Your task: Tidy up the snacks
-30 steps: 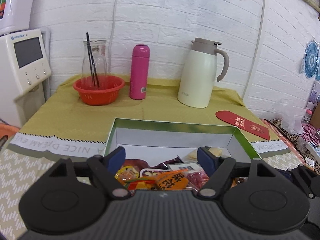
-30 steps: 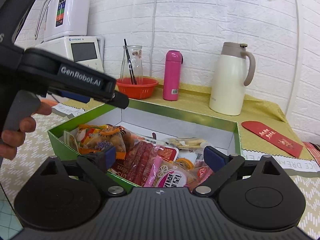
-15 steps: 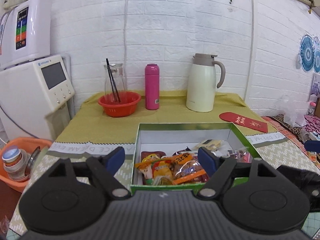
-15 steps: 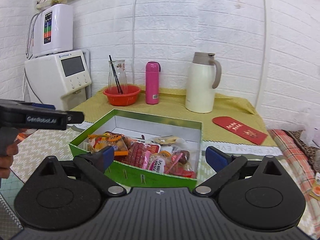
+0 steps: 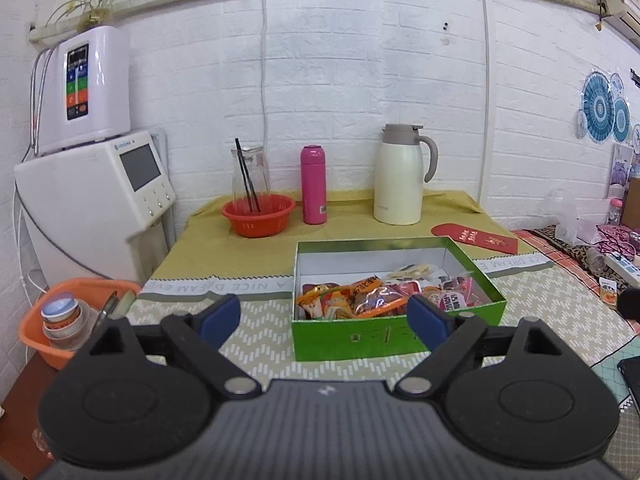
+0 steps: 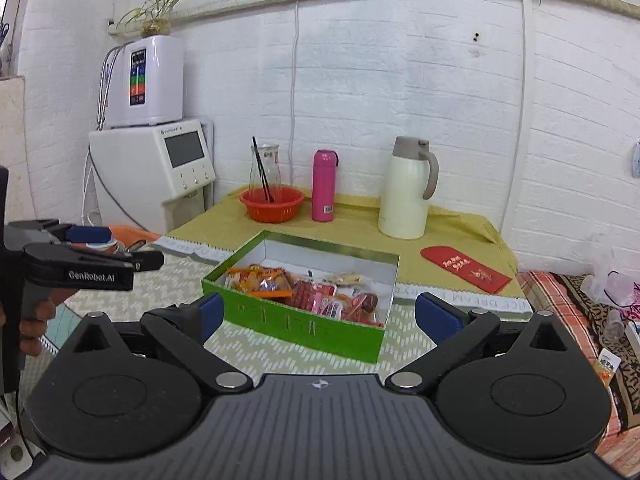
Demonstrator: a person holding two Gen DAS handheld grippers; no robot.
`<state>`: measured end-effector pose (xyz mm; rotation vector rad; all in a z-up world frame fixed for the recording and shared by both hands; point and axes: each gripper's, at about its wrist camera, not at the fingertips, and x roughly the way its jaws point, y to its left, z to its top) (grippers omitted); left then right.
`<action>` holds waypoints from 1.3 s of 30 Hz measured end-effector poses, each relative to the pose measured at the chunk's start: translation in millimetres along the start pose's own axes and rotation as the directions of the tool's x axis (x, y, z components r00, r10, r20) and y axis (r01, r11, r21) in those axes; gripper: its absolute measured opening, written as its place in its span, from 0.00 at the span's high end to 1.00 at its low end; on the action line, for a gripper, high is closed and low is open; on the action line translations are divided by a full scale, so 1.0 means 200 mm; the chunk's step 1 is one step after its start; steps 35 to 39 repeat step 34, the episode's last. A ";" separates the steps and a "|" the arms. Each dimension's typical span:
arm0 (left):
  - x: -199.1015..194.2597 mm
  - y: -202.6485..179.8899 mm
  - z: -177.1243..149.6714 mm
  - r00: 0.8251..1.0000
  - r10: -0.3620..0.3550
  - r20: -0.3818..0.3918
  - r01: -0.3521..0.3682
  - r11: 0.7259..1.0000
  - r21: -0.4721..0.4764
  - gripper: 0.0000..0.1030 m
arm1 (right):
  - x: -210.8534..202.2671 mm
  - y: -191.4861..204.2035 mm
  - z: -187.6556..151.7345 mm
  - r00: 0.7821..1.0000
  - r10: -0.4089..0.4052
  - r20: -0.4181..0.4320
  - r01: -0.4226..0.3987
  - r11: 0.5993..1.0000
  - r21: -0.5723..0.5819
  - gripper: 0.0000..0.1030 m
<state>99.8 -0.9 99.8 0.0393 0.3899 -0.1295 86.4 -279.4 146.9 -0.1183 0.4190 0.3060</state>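
A green open box (image 5: 396, 334) (image 6: 296, 320) stands on the patterned tablecloth, holding several snack packets (image 5: 372, 298) (image 6: 304, 290). My left gripper (image 5: 326, 318) is open and empty, held back from the box's near wall. It also shows in the right wrist view (image 6: 116, 258) at the left, held by a hand. My right gripper (image 6: 318, 316) is open and empty, back from the box's near corner.
Behind the box stand a red bowl (image 5: 258, 216) with a glass carafe, a pink bottle (image 5: 313, 190) and a cream thermos jug (image 5: 400, 176). A red envelope (image 5: 474, 236) lies at the right. A white water dispenser (image 5: 92, 196) and an orange basket (image 5: 68, 316) are at the left.
Both grippers have pulled back and up from the box. The box now sits farther away in both views. Both stay open and empty.
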 end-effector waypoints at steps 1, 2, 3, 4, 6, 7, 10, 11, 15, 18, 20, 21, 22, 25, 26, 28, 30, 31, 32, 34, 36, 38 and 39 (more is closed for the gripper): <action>-0.01 -0.01 -0.02 1.000 -0.002 -0.010 0.002 1.000 0.001 0.14 | 0.02 0.02 -0.04 1.000 -0.008 -0.021 0.008 1.000 -0.004 0.00; -0.01 -0.02 -0.04 1.000 -0.003 -0.018 0.003 1.000 0.003 0.14 | 0.04 0.03 -0.08 0.999 -0.016 -0.039 0.016 1.000 -0.003 0.00; -0.01 -0.02 -0.06 1.000 -0.001 -0.028 0.001 1.000 0.004 0.14 | 0.06 0.04 -0.12 0.998 -0.018 -0.059 0.019 1.000 0.001 0.00; -0.01 -0.03 -0.09 0.999 0.002 -0.039 -0.002 1.000 0.006 0.14 | 0.08 0.05 -0.16 0.996 -0.013 -0.083 0.014 1.000 0.008 0.00; -0.01 -0.04 -0.14 0.998 0.009 -0.059 -0.009 1.000 0.009 0.14 | 0.12 0.06 -0.22 0.994 -0.011 -0.109 0.013 1.000 0.018 0.00; 0.00 -0.04 -0.16 0.997 0.014 -0.069 -0.013 1.000 0.011 0.14 | 0.14 0.07 -0.24 0.993 -0.015 -0.114 0.017 1.000 0.017 0.00; 0.02 -0.04 -0.22 0.994 0.026 -0.108 -0.025 1.000 0.012 0.14 | 0.17 0.09 -0.28 0.993 -0.047 -0.112 0.048 0.999 0.004 0.00; 0.02 -0.04 -0.23 0.993 0.027 -0.117 -0.027 1.000 0.009 0.14 | 0.17 0.09 -0.28 0.992 -0.054 -0.112 0.055 0.998 0.004 0.00; 0.04 -0.04 -0.27 0.990 0.039 -0.139 -0.039 0.999 0.009 0.14 | 0.18 0.07 -0.28 0.992 -0.065 -0.106 0.067 0.998 0.021 0.00; 0.04 -0.05 -0.27 0.989 0.041 -0.143 -0.040 0.999 0.015 0.14 | 0.18 0.07 -0.28 0.992 -0.076 -0.104 0.080 0.996 0.031 0.00; 0.05 -0.05 -0.27 0.989 0.039 -0.144 -0.037 0.999 0.019 0.14 | 0.18 0.06 -0.28 0.991 -0.080 -0.108 0.084 0.996 0.034 0.00; 0.05 -0.06 -0.27 0.989 0.039 -0.144 -0.036 0.999 0.020 0.14 | 0.18 0.06 -0.29 0.991 -0.081 -0.110 0.086 0.996 0.036 0.00; 0.05 -0.06 -0.27 0.989 0.039 -0.145 -0.036 0.999 0.020 0.14 | 0.18 0.06 -0.29 0.990 -0.084 -0.112 0.089 0.995 0.038 0.00; 0.06 -0.06 -0.27 0.988 0.037 -0.151 -0.034 0.999 0.020 0.14 | 0.18 0.05 -0.29 0.989 -0.089 -0.116 0.094 0.995 0.040 0.00; 0.06 -0.06 -0.27 0.988 0.035 -0.153 -0.032 0.999 0.020 0.14 | 0.19 0.05 -0.29 0.989 -0.090 -0.117 0.095 0.995 0.040 0.00; 0.06 -0.06 -0.27 0.990 0.027 -0.142 -0.025 1.000 0.020 0.14 | 0.19 0.05 -0.29 0.989 -0.090 -0.117 0.095 0.995 0.041 0.00; 0.05 -0.06 -0.27 0.990 0.025 -0.138 -0.022 0.999 0.023 0.14 | 0.19 0.05 -0.29 0.989 -0.090 -0.119 0.095 0.995 0.042 0.00; 0.05 -0.06 -0.27 0.990 0.025 -0.139 -0.022 0.999 0.024 0.14 | 0.19 0.05 -0.29 0.989 -0.088 -0.120 0.094 0.995 0.042 0.00; 0.05 -0.06 -0.27 0.990 0.023 -0.140 -0.020 0.999 0.025 0.14 | 0.19 0.04 -0.29 0.989 -0.087 -0.121 0.092 0.995 0.041 0.00; 0.05 -0.07 -0.27 0.989 0.029 -0.145 -0.025 0.999 0.028 0.14 | 0.20 0.04 -0.29 0.988 -0.087 -0.124 0.092 0.995 0.039 0.00; 0.05 -0.07 -0.27 0.989 0.029 -0.145 -0.025 0.999 0.028 0.14 | 0.20 0.04 -0.29 0.988 -0.087 -0.124 0.092 0.995 0.039 0.00; 0.05 -0.07 -0.27 0.989 0.029 -0.145 -0.025 0.999 0.028 0.14 | 0.20 0.04 -0.29 0.988 -0.087 -0.124 0.092 0.995 0.039 0.00; 0.05 -0.07 -0.27 0.989 0.029 -0.145 -0.025 0.999 0.028 0.14 | 0.20 0.04 -0.29 0.988 -0.087 -0.124 0.092 0.995 0.039 0.00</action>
